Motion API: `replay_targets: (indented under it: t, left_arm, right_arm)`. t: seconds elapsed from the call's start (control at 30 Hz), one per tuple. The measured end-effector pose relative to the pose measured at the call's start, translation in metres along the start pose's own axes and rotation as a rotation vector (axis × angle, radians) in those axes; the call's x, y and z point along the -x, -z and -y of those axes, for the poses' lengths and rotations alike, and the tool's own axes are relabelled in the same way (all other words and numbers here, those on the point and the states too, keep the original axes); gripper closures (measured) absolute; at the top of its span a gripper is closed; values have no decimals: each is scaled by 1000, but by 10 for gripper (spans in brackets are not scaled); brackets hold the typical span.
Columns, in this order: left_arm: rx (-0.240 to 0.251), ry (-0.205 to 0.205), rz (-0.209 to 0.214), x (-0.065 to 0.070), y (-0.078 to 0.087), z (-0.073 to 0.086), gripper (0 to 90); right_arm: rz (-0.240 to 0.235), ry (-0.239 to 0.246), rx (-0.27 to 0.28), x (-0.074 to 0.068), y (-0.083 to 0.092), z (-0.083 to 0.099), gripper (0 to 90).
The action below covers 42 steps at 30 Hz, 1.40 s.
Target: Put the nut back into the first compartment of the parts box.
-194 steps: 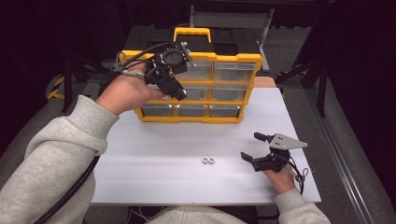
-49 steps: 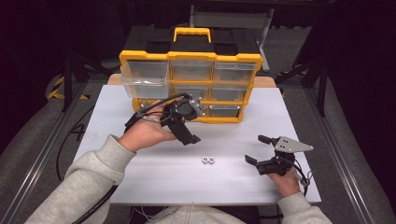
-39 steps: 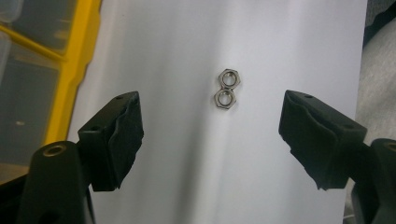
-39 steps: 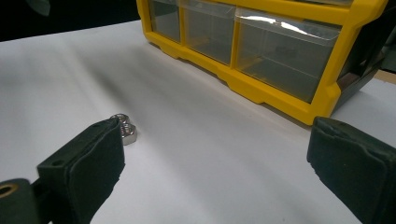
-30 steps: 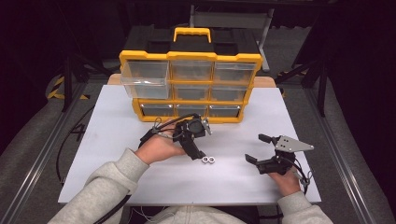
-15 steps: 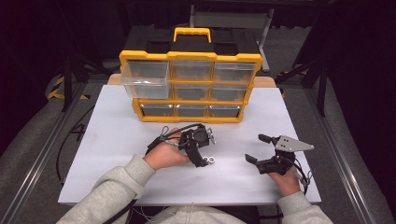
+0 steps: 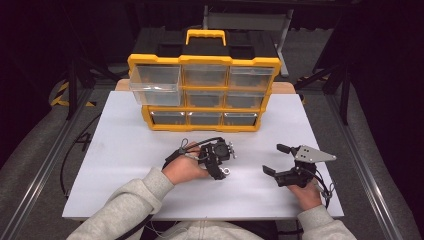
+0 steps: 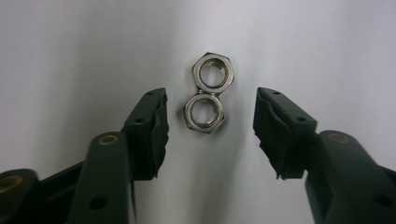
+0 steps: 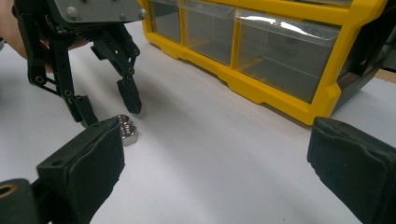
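Two steel hex nuts lie touching each other on the white table: the nearer nut and the farther nut. My left gripper is open, pointing down, with one jaw on each side of the nearer nut, not touching it. In the high view that left gripper sits over the nuts at mid-table. From the right gripper view the nuts lie just under the left gripper's fingertips. My right gripper rests open on the table at the right, holding nothing.
A yellow organiser with clear drawers stands at the back of the white table; its top-left drawer is pulled out. The organiser's lower drawers are close ahead in the right gripper view.
My left gripper has come down from the organiser's drawers toward me and now straddles the nuts. The right gripper has stayed in place.
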<state>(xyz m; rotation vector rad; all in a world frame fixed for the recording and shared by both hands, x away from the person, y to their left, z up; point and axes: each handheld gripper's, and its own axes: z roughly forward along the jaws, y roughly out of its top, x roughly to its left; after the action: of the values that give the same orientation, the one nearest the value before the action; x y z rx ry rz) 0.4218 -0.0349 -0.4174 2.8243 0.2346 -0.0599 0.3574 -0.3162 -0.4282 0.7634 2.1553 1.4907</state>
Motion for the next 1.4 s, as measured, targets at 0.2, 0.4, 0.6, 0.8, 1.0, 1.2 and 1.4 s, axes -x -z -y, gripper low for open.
replay_targets:
  t: [0.2,0.4,0.6,0.8,1.0,1.2,1.4]
  left_arm:
    - [-26,-6,-13,0,-3,-2,594]
    - [-37,5,-30,0,-7,-3,669]
    - [-47,4,-23,-2,-6,-4,694]
    - [-57,10,-19,-3,8,-3,696]
    - [-43,11,-31,0,38,-3,696]
    - [-34,30,-10,2,68,-4,697]
    - [-33,41,-13,4,106,-6,697]
  right_arm:
    - [-5,0,-2,0,0,0,44]
    - [-7,-1,-3,0,0,0,45]
    - [-9,-1,-3,0,0,0,44]
    - [-11,-2,-2,0,-1,1,45]
    - [-12,-2,-4,0,-1,1,44]
    - [-15,-4,-7,0,-2,1,45]
    - [-16,-6,-7,0,-3,1,44]
